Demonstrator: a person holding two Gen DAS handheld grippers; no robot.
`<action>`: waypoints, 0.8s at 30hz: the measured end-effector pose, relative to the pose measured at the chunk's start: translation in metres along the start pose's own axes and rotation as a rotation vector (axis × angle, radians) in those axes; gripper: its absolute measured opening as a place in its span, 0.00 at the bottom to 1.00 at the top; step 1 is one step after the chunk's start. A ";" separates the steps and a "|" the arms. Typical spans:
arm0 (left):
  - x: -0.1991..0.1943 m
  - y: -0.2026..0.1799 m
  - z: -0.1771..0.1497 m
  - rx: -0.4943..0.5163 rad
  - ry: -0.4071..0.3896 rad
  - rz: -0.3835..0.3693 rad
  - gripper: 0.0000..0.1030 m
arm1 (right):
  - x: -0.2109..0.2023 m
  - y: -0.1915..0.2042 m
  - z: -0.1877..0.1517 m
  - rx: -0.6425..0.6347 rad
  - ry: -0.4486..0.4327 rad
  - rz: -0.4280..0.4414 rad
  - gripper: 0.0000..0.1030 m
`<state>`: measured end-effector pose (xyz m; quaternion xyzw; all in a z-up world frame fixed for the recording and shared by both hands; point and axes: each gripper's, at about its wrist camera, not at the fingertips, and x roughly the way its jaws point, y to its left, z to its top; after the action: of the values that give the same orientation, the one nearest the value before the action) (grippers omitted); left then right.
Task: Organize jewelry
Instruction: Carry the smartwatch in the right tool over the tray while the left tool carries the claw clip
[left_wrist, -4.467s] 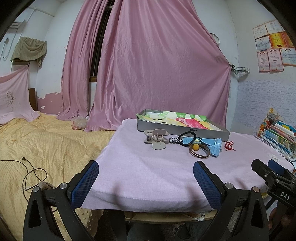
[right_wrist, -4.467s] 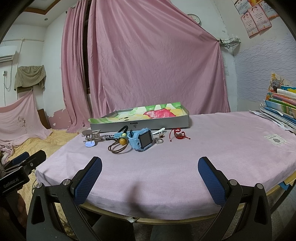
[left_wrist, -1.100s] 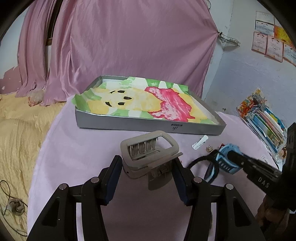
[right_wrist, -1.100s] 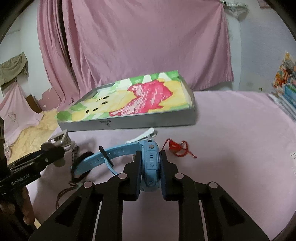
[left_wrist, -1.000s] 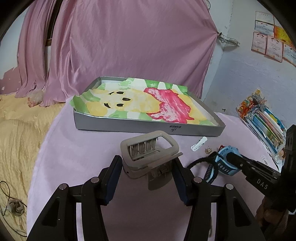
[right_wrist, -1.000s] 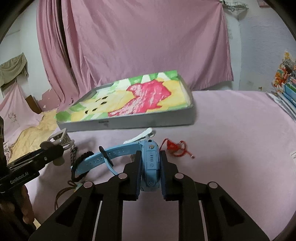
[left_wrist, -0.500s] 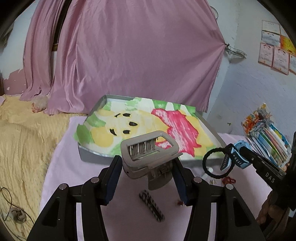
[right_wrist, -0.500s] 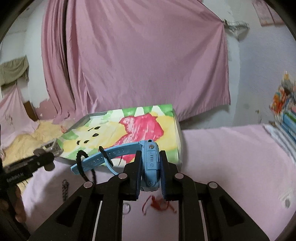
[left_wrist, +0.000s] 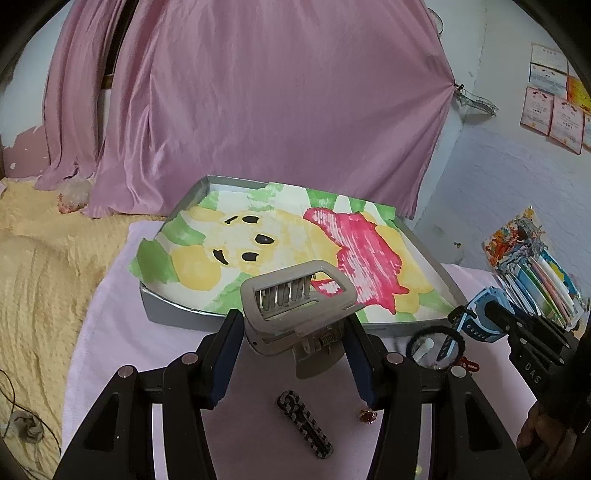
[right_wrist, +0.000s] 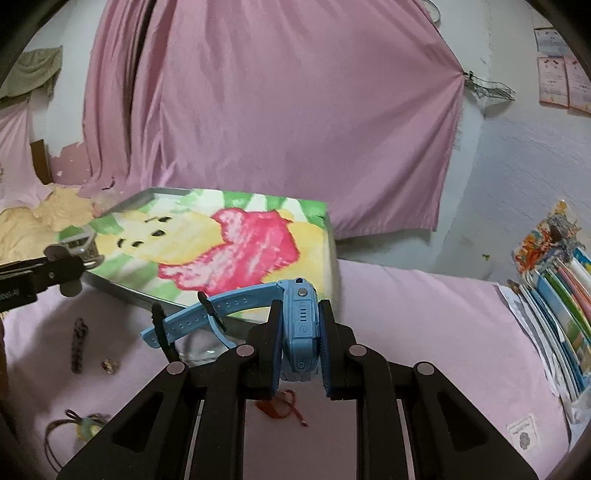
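Observation:
My left gripper (left_wrist: 293, 354) is shut on a grey hair claw clip (left_wrist: 295, 314), held in the air just before the front wall of the grey tray (left_wrist: 177, 314). The tray is lined with a cartoon bear sheet. My right gripper (right_wrist: 299, 347) is shut on a blue watch (right_wrist: 299, 328), also lifted near the tray (right_wrist: 328, 240). A black hair tie (right_wrist: 160, 332) hangs on the watch's strap. On the pink cloth below lie a braided bracelet (left_wrist: 304, 424), a small ring (left_wrist: 367, 416), a red string bracelet (right_wrist: 280, 404) and a brown hair tie with a bead (right_wrist: 85, 428).
A stack of colourful books (right_wrist: 561, 295) sits at the table's right edge, with a small label card (right_wrist: 522, 437) in front of it. A yellow bed (left_wrist: 37, 277) lies beyond the table's left edge. A pink curtain hangs behind the tray.
Both grippers, open at first, have shut on the clip and the watch. Over the last second they rose off the cloth and moved toward the tray.

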<state>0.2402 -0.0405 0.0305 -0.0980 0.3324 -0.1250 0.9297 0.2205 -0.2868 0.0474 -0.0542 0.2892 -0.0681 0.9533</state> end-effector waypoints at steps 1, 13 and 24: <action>0.000 -0.001 0.000 0.002 0.001 -0.002 0.50 | 0.001 -0.001 -0.001 0.001 0.003 -0.008 0.15; 0.001 -0.013 -0.003 0.012 0.004 -0.008 0.50 | -0.006 -0.017 -0.011 -0.056 0.006 -0.132 0.15; -0.001 -0.031 -0.007 0.019 0.005 -0.012 0.50 | -0.001 -0.045 -0.019 -0.062 0.008 -0.234 0.15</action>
<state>0.2297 -0.0706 0.0347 -0.0910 0.3330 -0.1338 0.9289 0.2045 -0.3326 0.0388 -0.1170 0.2868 -0.1701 0.9355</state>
